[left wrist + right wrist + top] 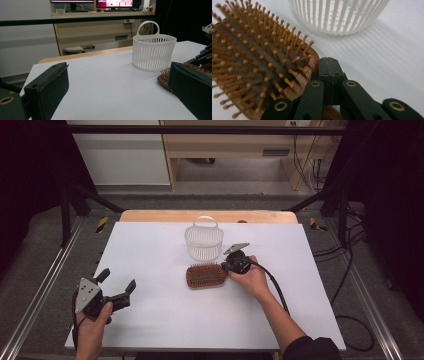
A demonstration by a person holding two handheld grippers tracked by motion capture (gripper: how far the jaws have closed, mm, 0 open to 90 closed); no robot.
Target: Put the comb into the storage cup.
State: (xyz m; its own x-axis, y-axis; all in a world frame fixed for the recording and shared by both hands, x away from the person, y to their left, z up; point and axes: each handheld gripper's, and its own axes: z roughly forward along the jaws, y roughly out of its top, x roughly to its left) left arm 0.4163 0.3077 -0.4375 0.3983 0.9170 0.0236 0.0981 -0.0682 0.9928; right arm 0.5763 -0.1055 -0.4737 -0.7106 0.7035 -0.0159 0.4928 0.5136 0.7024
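Observation:
A brown wooden hairbrush (pixel 206 275) lies bristles-up in the middle of the white table, just in front of a white slatted basket (pixel 204 242) with a loop handle. My right gripper (pixel 231 266) sits at the brush's handle end. In the right gripper view its jaws (pixel 328 60) are pressed together, lying over the wood beside the bristles (pixel 257 62), with the basket (pixel 339 15) just beyond. The handle itself is hidden under the gripper. My left gripper (pixel 118 279) rests open near the table's front left corner, holding nothing. It faces the basket (pixel 153 53) and the brush's edge (pixel 163 78).
The white table top (pixel 160 320) ends at a wooden strip (pixel 150 216) at the back. Metal frame rails (pixel 45 285) run along both sides. A black cable (pixel 277 287) trails from the right gripper across the table's right part.

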